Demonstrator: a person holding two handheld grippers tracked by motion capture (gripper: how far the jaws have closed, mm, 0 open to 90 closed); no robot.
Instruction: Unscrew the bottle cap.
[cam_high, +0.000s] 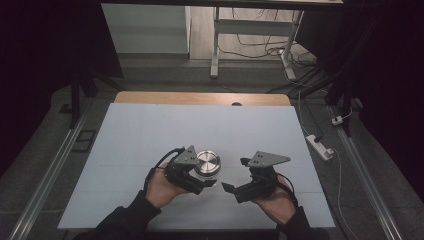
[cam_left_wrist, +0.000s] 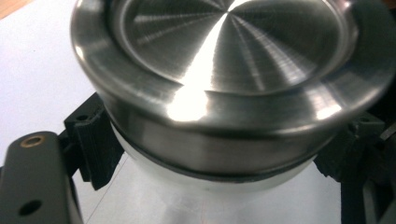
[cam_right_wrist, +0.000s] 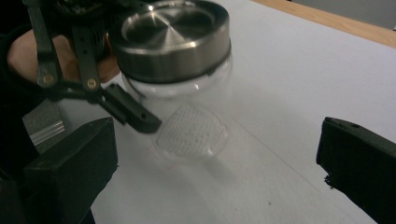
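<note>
Steel lid: brushed metal cap (cam_high: 207, 163) tops a clear glass jar (cam_right_wrist: 189, 116), which the left tool holds tilted just above the bench.
Left tool: the left tool (cam_high: 202, 184) is closed on the jar's glass neck just under the lid; in its own view the black pads (cam_left_wrist: 95, 144) press the glass on both sides. Gripping below the cap seems meant to steady the jar while leaving the lid free to be worked.
Jar: its patterned glass base shows in the right gripper view, clear of the white surface, so the weight hangs on the left tool alone.
Right tool: the right tool (cam_high: 232, 186) stands just beside the jar, jaws spread wide with nothing between them, pointed at the lid. I judge it is lining up to take the cap.
Bench: white sheet (cam_high: 150, 135) over a wooden top, bare around the jar.
</note>
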